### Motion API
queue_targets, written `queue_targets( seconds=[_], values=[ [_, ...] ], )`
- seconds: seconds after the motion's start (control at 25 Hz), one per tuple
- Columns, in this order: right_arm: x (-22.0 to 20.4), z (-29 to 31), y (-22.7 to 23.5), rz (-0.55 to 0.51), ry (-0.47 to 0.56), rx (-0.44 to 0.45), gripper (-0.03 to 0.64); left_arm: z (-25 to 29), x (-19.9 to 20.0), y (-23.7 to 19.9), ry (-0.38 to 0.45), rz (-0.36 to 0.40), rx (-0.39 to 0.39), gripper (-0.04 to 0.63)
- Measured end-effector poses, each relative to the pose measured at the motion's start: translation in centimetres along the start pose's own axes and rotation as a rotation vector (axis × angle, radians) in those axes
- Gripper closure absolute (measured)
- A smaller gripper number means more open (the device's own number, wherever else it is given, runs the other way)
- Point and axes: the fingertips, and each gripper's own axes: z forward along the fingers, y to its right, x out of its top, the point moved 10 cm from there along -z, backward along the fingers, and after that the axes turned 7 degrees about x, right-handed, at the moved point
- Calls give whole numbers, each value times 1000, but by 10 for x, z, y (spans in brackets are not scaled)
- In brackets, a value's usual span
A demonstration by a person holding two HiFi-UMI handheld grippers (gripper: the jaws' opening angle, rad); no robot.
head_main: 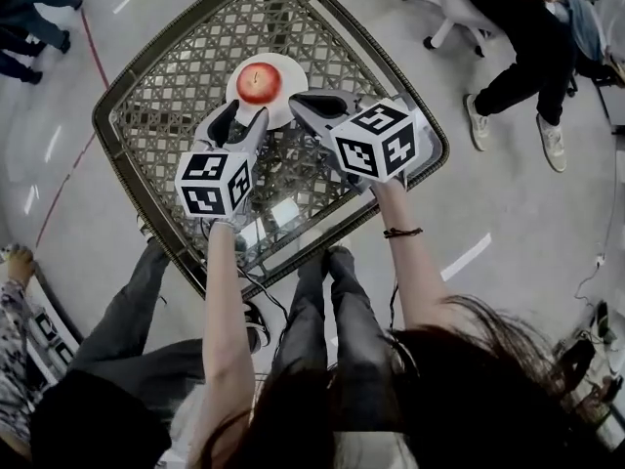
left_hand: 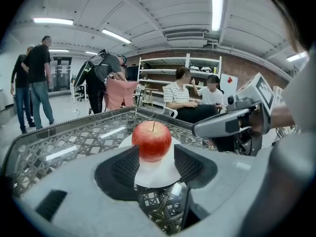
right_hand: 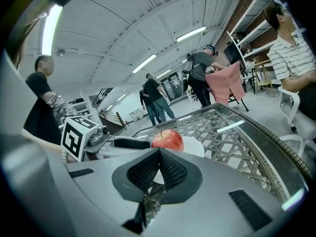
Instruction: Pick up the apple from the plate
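Woven lattice under a glossy glass top forms the square table (head_main: 176,86) beneath both tools, framed by a thick braided rim. We see black-and-white square markers on each gripper's cube. Just ahead of our left gripper (head_main: 249,113) sits a round white plate (head_main: 293,78) bearing a smooth red apple (head_main: 259,83), stem up. The ribbed jaws stand spread, with the apple just beyond their tips, untouched. Our right gripper (head_main: 296,100), beside the plate, has its jaws pressed together, empty.

Glossy grey floor (head_main: 88,233) here, a red line (head_main: 95,52) curving across it. Woven glass-topped table (head_main: 176,96) sits centre frame. White office chair (head_main: 447,18) up top. Arched white ceiling (left_hand: 148,14) with strip lights (left_hand: 217,6) glowing, brick wall (left_hand: 247,65) behind metal shelving (left_hand: 163,70).
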Motion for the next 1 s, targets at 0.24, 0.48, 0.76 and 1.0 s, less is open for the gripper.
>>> queue_targets(
  seconds=[0.24, 0.48, 0.76, 1.0],
  values=[
    [-3, 0, 5, 6, 4, -5, 607, 9, 1, -2, 15, 22, -1, 323],
    [-4, -1, 7, 12, 8, -11, 607, 20, 6, -4, 29, 73, -16, 254],
    [-6, -1, 10, 13, 12, -18, 607, 29, 9, -4, 38, 119, -40, 219],
    [-6, -2, 13, 20, 14, -27, 607, 36, 11, -4, 27, 162, -56, 201]
  ],
)
